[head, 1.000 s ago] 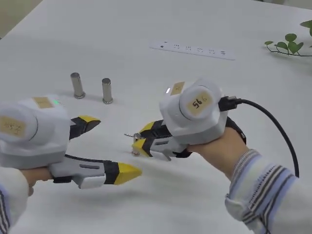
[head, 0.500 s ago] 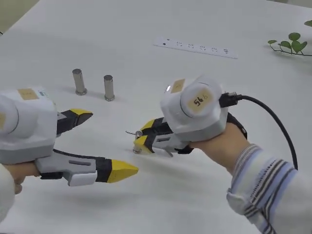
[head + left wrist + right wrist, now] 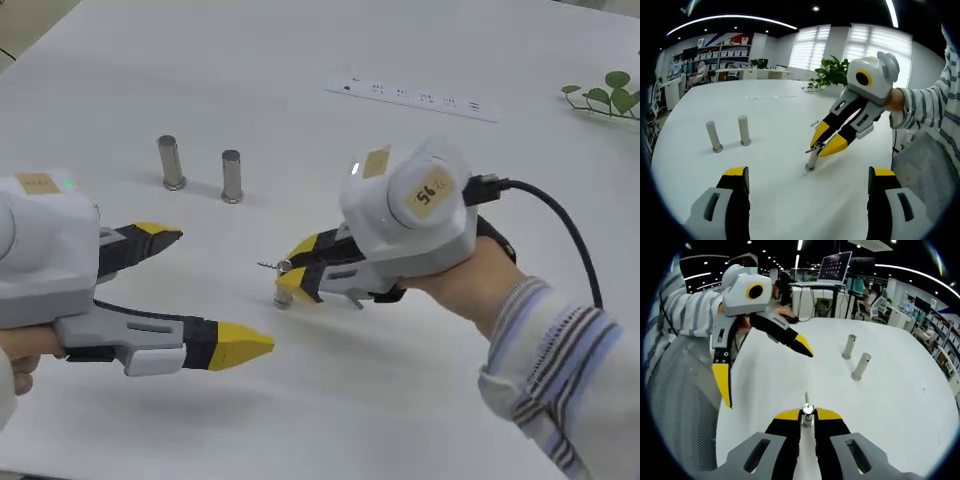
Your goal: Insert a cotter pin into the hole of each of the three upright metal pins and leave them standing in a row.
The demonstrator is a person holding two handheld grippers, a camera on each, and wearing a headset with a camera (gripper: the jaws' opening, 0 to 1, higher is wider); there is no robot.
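- Right gripper point(image 3: 288, 281) pinches a pin point(image 3: 812, 160) near its top, with the cotter point(image 3: 267, 267) poking out just past its tips.
- Left gripper point(image 3: 215, 290) gapes wide, pointing at that pin.
- Beyond the left gripper's tips a second pin point(image 3: 171, 162) and a third pin point(image 3: 231, 176) stand side by side.

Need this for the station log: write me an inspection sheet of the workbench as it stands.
Surface: white table.
Job's things: two metal pins upright side by side, no cotter pins seen in them; third pin standing nearer, a cotter pin sticking from its top.
Clutter: power strip and plant at the far edge.
Grippers: left gripper open; right gripper shut on the third pin.
Cables: black cable from the right gripper.
Surroundings: office with a monitor.
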